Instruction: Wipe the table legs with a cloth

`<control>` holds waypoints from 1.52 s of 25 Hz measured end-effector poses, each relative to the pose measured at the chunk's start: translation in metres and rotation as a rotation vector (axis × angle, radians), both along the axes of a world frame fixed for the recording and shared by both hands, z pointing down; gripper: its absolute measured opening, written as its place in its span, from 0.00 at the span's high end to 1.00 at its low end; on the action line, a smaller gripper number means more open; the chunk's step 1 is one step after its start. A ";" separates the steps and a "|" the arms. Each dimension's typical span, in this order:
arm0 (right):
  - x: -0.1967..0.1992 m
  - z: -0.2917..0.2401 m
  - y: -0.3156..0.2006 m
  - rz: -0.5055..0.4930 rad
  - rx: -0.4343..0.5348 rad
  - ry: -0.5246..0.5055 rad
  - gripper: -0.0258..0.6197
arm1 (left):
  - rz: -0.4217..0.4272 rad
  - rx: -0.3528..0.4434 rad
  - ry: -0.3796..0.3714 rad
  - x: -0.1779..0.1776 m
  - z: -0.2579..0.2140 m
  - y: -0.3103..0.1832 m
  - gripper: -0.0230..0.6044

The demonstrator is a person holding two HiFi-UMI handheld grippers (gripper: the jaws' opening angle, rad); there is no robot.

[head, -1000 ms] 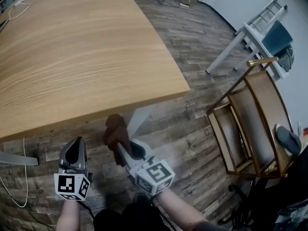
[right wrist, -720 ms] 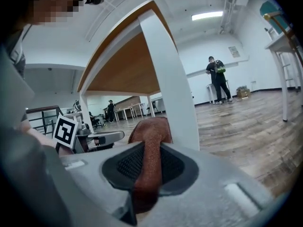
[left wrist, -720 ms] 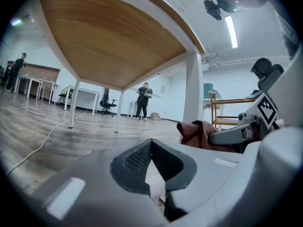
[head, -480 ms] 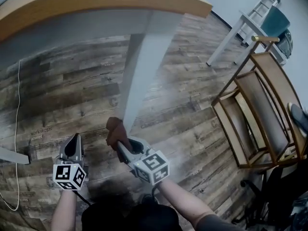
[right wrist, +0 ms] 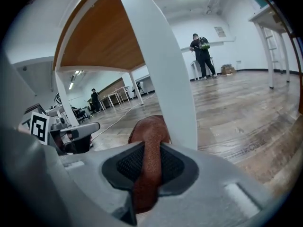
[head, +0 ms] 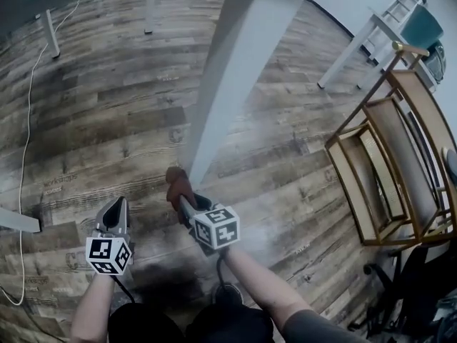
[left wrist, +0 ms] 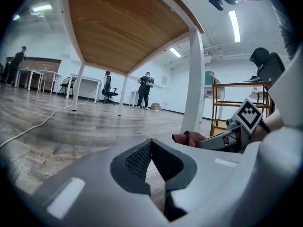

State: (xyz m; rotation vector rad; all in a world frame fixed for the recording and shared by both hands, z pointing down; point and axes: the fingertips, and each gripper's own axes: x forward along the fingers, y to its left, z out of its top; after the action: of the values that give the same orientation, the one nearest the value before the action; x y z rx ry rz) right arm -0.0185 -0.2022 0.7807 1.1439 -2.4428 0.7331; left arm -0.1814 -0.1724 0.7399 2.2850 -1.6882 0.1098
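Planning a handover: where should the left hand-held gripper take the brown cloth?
I'd take the bunched free end of the brown cloth that sticks out past the right hand-held gripper, toward the table leg. Come from the left, crosswise: the right jaws clamp its near part.

Wood-plank floor, grey-brown, worn. White cable trails across it at the left of the head view. Right side: wooden shelf unit in a brass-coloured frame. Beyond it, white-framed furniture with a teal object on it. Far back: a standing person, an office chair, a ceiling strip light.
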 end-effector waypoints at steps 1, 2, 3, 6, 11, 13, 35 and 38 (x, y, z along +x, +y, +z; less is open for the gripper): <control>-0.001 0.010 -0.001 0.000 -0.029 0.005 0.87 | 0.000 -0.012 -0.001 -0.001 0.007 0.002 0.93; -0.002 0.020 -0.001 0.002 -0.061 0.008 0.87 | -0.002 -0.022 -0.001 -0.002 0.012 0.003 0.93; -0.002 0.030 -0.001 0.010 -0.093 0.013 0.87 | -0.006 -0.032 0.002 -0.003 0.017 0.003 0.93; 0.002 0.058 0.002 0.024 -0.167 0.038 0.87 | -0.017 -0.055 0.012 -0.004 0.028 0.004 0.93; 0.010 0.087 0.018 -0.017 -0.202 0.128 0.87 | 0.040 -0.064 -0.024 0.009 0.029 0.003 0.93; 0.012 0.077 0.023 -0.040 -0.177 0.124 0.87 | 0.064 -0.037 -0.036 0.013 0.015 -0.003 0.93; 0.045 -0.471 0.008 -0.029 0.905 -0.215 0.87 | 0.165 0.374 -0.006 0.049 -0.330 -0.041 0.93; 0.048 -0.457 0.004 -0.005 0.882 -0.208 0.86 | 0.192 0.415 -0.013 0.069 -0.345 -0.038 0.93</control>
State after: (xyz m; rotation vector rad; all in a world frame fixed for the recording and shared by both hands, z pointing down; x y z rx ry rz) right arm 0.0296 -0.1987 0.3240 1.3725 -3.0366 -0.3170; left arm -0.1120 -0.2104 0.3953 2.7485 -1.6130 -0.2053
